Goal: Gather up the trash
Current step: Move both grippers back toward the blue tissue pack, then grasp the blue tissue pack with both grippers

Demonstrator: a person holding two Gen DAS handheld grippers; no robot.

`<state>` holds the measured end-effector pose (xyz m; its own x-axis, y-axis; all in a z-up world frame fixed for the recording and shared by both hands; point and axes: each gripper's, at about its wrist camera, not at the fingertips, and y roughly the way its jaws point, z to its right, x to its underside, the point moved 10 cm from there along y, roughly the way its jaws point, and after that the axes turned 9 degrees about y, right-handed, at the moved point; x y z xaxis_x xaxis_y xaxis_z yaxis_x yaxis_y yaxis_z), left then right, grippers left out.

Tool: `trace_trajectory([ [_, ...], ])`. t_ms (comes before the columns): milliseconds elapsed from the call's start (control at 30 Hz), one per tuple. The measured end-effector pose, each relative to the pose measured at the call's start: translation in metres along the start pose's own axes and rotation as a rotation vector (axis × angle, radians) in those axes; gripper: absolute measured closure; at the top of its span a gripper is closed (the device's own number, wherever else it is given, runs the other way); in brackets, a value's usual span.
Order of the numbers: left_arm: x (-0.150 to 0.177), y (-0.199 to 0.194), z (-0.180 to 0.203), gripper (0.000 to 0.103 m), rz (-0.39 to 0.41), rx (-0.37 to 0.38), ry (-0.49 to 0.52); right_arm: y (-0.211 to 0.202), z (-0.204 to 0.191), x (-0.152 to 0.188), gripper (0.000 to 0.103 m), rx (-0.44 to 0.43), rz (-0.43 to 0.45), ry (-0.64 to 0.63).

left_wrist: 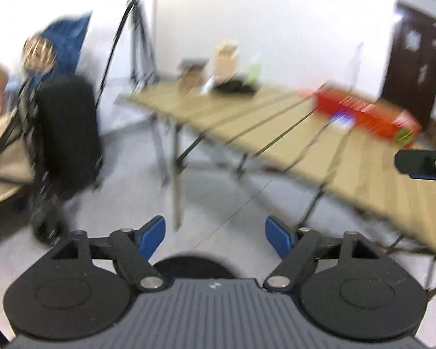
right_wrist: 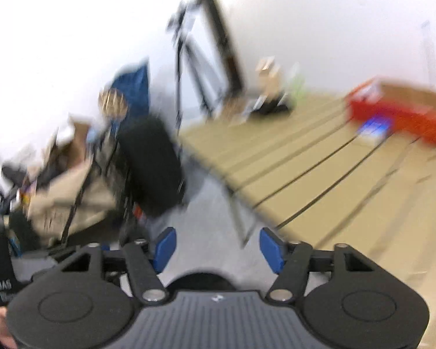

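Left wrist view: red box (left_wrist: 366, 115) lies far beyond spread fingers (left_wrist: 152, 237).

Lab-like workroom, folding slat table (left_wrist: 247, 122), tripod (left_wrist: 139, 29), cardboard boxes (left_wrist: 225, 58)

Both wrist views off the floor, facing the slatted table (left_wrist: 276, 122), sharing the red box (right_wrist: 398, 113)
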<state>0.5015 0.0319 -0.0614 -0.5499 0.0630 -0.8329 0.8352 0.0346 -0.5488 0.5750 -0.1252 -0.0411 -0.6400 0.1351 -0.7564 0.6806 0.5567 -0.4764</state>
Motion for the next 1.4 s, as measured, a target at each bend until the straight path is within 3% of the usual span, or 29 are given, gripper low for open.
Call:
trace_trajectory([
  [67, -0.018, -0.013, 0.033, 0.019, 0.074, 0.043, 0.047, -0.051, 0.020, -0.016, 0.032, 0.008, 0.100, 0.018],
  [167, -0.038, -0.008, 0.077, 0.019, 0.099, 0.128, 0.094, -0.098, 0.052, -0.036, 0.029, 0.076, 0.198, 0.026],
  [333, -0.083, 0.050, 0.123, 0.019, 0.069, 0.220, 0.052, -0.105, 0.114, -0.071, 0.030, 0.167, 0.228, 0.052],
  [433, -0.114, 0.106, 0.143, 0.025, 0.022, 0.289, 0.001, -0.072, 0.152, -0.102, 0.033, 0.175, 0.207, 0.082],
  [533, -0.142, 0.169, 0.162, 0.038, -0.026, 0.336, -0.040, -0.015, 0.192, -0.136, 0.045, 0.184, 0.162, 0.132],
  [667, -0.176, 0.259, 0.182, 0.047, -0.051, 0.369, -0.068, 0.073, 0.249, -0.170, 0.064, 0.202, 0.091, 0.218],
  [700, -0.182, 0.275, 0.185, 0.054, -0.054, 0.390, -0.067, 0.092, 0.260, -0.176, 0.067, 0.195, 0.082, 0.243],
  [800, -0.198, 0.328, 0.193, 0.064, -0.068, 0.396, -0.091, 0.144, 0.289, -0.182, 0.069, 0.193, 0.064, 0.329],
  [867, -0.205, 0.353, 0.200, 0.065, -0.081, 0.438, -0.093, 0.171, 0.306, -0.183, 0.069, 0.175, 0.066, 0.402],
  [1000, -0.203, 0.381, 0.214, 0.067, -0.143, 0.469, -0.030, 0.207, 0.325, -0.187, 0.070, 0.150, 0.095, 0.503],
  [1100, -0.204, 0.381, 0.220, 0.087, -0.141, 0.534, -0.030, 0.219, 0.325, -0.185, 0.077, 0.166, 0.079, 0.513],
  [1200, -0.203, 0.379, 0.225, 0.086, -0.141, 0.527, 0.015, 0.229, 0.326, -0.184, 0.081, 0.148, 0.076, 0.535],
  [1400, -0.204, 0.356, 0.217, 0.088, -0.151, 0.515, -0.030, 0.215, 0.307, -0.183, 0.086, 0.162, 0.062, 0.497],
])
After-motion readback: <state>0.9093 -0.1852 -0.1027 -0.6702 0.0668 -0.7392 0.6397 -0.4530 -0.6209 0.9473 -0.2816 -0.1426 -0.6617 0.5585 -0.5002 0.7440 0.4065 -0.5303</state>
